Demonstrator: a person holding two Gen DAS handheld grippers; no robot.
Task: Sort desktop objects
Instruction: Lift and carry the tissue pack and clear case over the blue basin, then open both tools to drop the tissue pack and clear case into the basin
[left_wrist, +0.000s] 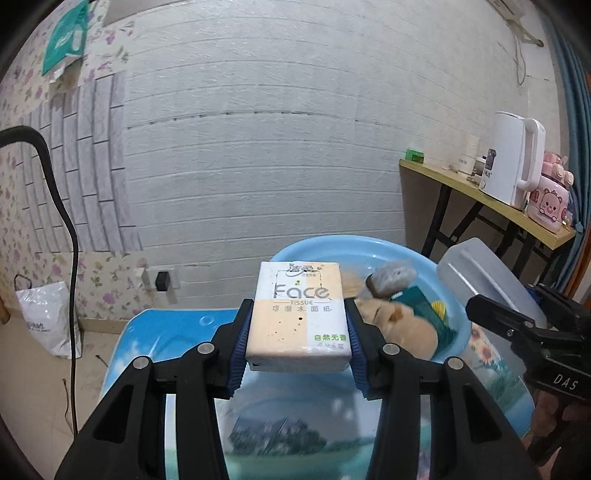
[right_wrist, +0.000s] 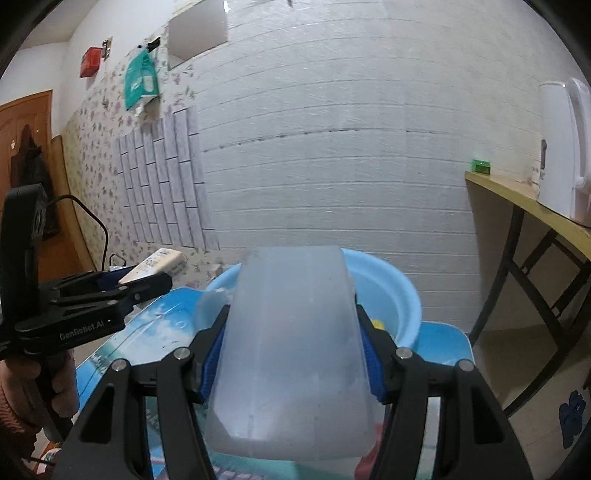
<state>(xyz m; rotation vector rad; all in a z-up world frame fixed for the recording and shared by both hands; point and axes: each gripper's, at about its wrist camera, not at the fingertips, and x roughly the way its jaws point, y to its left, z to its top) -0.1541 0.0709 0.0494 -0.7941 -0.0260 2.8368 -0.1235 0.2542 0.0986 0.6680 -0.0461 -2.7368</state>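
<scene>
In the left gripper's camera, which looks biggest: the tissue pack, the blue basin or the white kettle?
1. blue basin
2. tissue pack, though it is nearest the camera
3. white kettle, though it is farthest away

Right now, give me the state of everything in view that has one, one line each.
Left gripper: shut on the tissue pack.
Tissue pack: held off the table, label up.
Right gripper: shut on the translucent plastic container.
Translucent plastic container: held clear of the table.
Blue basin: on the table, holding a plush toy.
White kettle: upright on the side table, lid closed.
</scene>
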